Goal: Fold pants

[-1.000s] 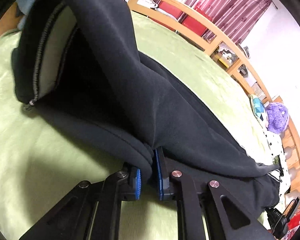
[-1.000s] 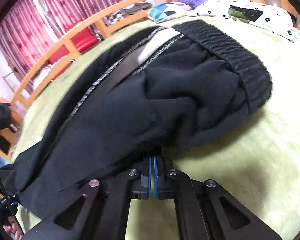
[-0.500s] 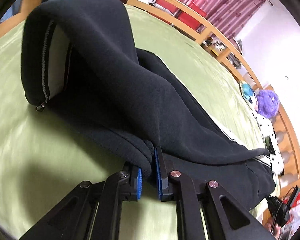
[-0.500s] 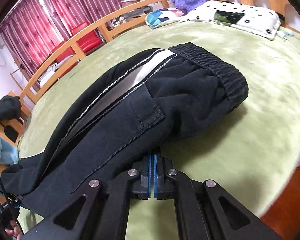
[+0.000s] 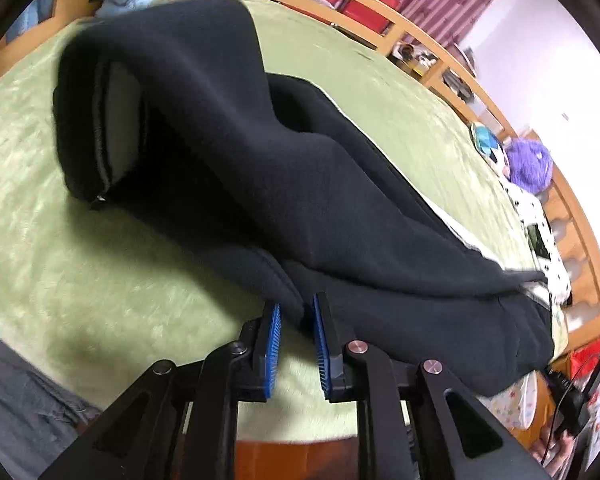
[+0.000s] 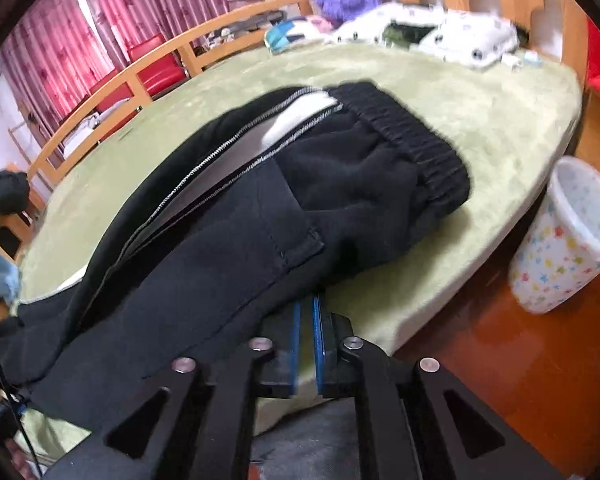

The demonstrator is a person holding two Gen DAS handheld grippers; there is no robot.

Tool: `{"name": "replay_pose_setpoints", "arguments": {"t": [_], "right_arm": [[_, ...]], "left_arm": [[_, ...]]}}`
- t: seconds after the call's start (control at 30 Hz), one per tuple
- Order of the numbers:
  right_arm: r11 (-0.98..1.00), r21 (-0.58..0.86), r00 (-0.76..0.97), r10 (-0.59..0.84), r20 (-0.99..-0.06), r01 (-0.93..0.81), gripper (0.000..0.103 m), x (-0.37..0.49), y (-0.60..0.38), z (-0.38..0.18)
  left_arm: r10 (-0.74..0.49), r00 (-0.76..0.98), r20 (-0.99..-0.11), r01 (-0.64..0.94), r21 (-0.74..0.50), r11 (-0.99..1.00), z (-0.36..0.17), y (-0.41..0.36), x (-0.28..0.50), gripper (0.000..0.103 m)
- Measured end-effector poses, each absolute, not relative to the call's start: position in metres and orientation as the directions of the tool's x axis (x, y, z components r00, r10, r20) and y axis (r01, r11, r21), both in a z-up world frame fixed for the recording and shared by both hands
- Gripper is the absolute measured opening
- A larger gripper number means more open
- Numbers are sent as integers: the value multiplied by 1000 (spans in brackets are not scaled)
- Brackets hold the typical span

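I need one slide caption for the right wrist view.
Right gripper at the edge of black pants lying on a green bed.
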State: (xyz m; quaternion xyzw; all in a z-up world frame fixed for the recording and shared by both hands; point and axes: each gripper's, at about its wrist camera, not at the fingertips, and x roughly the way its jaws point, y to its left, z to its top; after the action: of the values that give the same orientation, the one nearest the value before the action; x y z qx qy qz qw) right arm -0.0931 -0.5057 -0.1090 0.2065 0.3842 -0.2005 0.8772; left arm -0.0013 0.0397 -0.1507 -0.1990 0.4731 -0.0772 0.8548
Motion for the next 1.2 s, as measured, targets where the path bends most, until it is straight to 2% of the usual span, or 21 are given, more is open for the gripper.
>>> {"name": "replay_pose_setpoints", "arguments": {"t": [0.07,0.13,0.17,0.37,0.53,0.7,0.8,0.87,0.93,1.03,1.1,1.17,1.2], "right_arm": [[858,155,641,-235,-730,490,37,-101,-491,-97],[874,143,663,-236,-711,465,50,-105,-479,-89],[881,153,676,-221,-704,447,51,-105,-472,-84],[908,219,726,-123,-677,358,52,-89,-432,-67],[927,248,719,-33,-695,282,52,-64,-391,-73],[929,234,673,-20,-739,285,53,-41,-370,-92],[920,253,652,-3,-758,298,53,-29,-370,-102],[915,260,637,4,-771,309,53,-20,-370,-107],[912,277,629,26,-777,304,53,-10,-369,-109],[917,280,620,46,-784,285,53,5,-366,-113],[925,275,613,62,-787,260,53,15,-363,-115],[930,276,614,73,-786,243,53,23,-361,-116],[931,279,616,80,-783,234,53,26,-359,-116]], "left_arm": [[-312,560,-768,-19,-388,921,-143,44,-15,21],[-300,578,-759,-2,-368,930,-136,51,-26,24],[-293,586,-756,-6,-365,931,-133,55,-31,27],[-176,640,-748,-118,-322,939,-124,109,-41,38],[-89,649,-756,-212,-292,933,-129,147,-25,38],[-47,664,-746,-204,-242,949,-128,144,16,38],[-78,662,-746,-184,-263,947,-129,136,44,36],[-110,659,-744,-161,-283,945,-127,135,57,25],[-117,647,-754,-151,-276,949,-124,133,63,25],[-133,602,-787,-176,-293,940,-123,144,59,37],[-166,608,-776,-177,-337,925,-119,158,45,45],[-169,624,-763,-178,-349,920,-113,172,28,61],[-162,629,-760,-179,-345,922,-112,177,22,62]]}}
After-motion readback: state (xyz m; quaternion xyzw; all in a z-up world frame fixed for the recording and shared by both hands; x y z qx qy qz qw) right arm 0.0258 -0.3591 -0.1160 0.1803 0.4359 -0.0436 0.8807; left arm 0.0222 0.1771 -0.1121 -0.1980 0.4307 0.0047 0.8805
